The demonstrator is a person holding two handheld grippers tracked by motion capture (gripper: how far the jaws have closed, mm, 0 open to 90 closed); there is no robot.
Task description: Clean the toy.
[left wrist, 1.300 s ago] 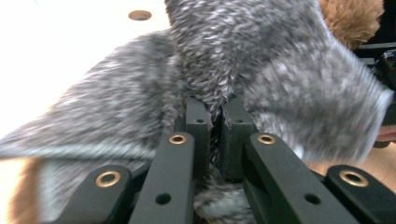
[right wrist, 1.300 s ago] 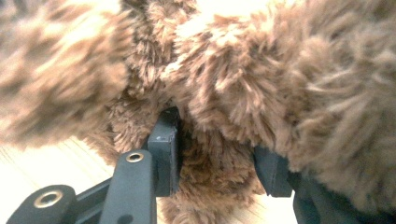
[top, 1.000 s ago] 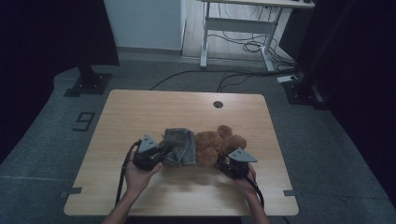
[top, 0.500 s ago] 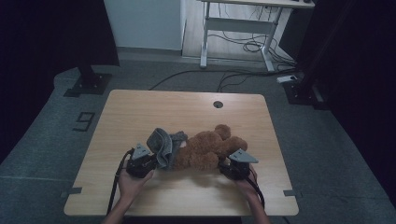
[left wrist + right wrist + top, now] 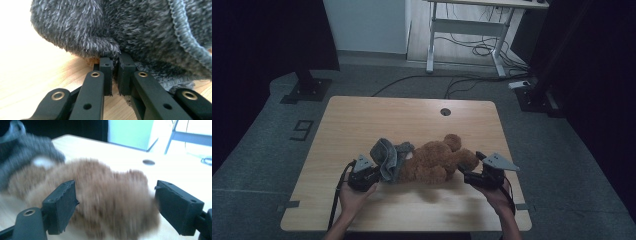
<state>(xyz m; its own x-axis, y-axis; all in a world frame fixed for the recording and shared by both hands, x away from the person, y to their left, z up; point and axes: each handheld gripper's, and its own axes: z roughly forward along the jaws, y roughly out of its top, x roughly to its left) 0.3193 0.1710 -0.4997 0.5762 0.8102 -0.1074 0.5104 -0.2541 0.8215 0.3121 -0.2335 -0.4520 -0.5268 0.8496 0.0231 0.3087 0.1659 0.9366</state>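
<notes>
- The left tool (image 5: 371, 173) is clamped on a fold of the grey cloth (image 5: 387, 156), which bunches up just above its tips on the bench (image 5: 362, 120).
- The right tool (image 5: 472, 170) has just been opening; its jaws stand wide apart, gripping nothing.
- The brown teddy bear (image 5: 432, 162) lies between the tools, its near end just ahead of the right tool's tips, its far end under the cloth.

A grey floor (image 5: 272, 130) fills the frame's edges. At upper centre stands a white desk frame (image 5: 464, 30) over loose cables (image 5: 472, 50). Dark curtains (image 5: 267, 35) hang upper left.
</notes>
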